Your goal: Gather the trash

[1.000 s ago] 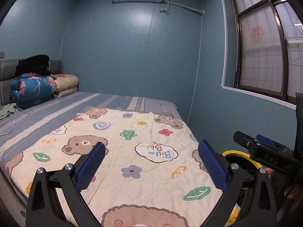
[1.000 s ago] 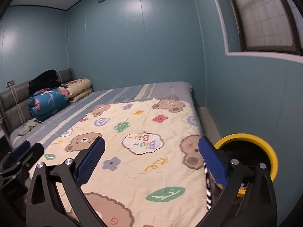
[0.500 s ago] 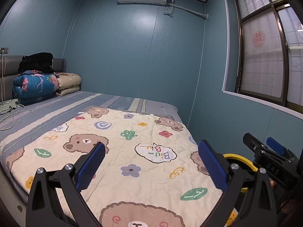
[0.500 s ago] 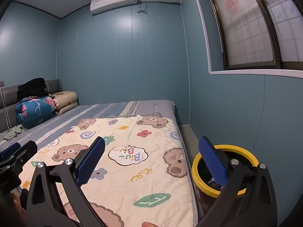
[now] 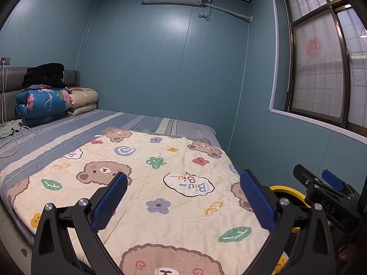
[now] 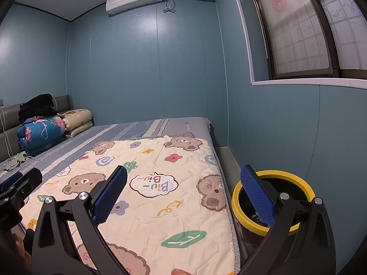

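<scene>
A yellow-rimmed black trash bin (image 6: 273,176) stands on the floor between the bed's right edge and the wall; its rim also shows in the left wrist view (image 5: 289,192). My left gripper (image 5: 183,197) is open and empty above the cream bear quilt (image 5: 160,183). My right gripper (image 6: 183,197) is open and empty, its right finger over the bin's rim. It shows from the side in the left wrist view (image 5: 325,194). I see no trash on the bed.
Folded bedding (image 5: 45,100) and black clothes are piled at the headboard, far left. A white cable (image 5: 9,142) lies on the grey striped sheet. A window (image 5: 321,68) is in the right wall. The left gripper shows at the right wrist view's left edge (image 6: 16,190).
Both views have tilted upward and drawn back, showing more wall and ceiling. The bin shows more fully in the right wrist view. Both grippers stayed open.
</scene>
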Demonstrator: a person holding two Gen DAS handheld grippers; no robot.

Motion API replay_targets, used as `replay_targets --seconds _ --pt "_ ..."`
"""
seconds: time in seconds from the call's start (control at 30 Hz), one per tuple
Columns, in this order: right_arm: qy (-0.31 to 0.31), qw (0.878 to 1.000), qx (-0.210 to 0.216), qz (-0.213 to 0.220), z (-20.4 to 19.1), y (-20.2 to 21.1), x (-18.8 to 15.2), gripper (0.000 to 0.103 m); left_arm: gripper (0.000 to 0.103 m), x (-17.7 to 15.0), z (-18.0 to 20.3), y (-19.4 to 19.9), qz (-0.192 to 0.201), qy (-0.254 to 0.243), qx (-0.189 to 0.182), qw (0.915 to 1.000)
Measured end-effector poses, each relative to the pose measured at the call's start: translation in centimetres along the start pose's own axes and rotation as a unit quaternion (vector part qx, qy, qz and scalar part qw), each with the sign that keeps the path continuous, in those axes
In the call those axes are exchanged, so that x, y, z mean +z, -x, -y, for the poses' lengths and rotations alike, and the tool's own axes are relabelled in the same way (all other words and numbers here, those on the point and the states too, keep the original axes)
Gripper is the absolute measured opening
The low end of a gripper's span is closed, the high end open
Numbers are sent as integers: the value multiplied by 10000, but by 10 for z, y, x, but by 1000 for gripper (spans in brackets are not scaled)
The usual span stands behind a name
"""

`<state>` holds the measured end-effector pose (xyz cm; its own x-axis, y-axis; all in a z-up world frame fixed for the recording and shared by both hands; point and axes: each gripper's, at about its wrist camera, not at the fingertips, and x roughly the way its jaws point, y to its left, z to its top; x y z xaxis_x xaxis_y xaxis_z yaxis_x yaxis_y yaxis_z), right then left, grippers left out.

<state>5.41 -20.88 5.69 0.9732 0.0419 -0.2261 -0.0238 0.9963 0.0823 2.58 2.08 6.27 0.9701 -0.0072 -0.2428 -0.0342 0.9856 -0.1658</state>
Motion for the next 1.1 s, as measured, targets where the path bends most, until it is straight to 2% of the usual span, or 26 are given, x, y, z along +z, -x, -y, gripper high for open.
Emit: replay_targets --seconds 1.1 --pt "-165 9997 -17 -192 6 -8 -5 95 95 -2 -1 -1 -67 -7 -16 10000"
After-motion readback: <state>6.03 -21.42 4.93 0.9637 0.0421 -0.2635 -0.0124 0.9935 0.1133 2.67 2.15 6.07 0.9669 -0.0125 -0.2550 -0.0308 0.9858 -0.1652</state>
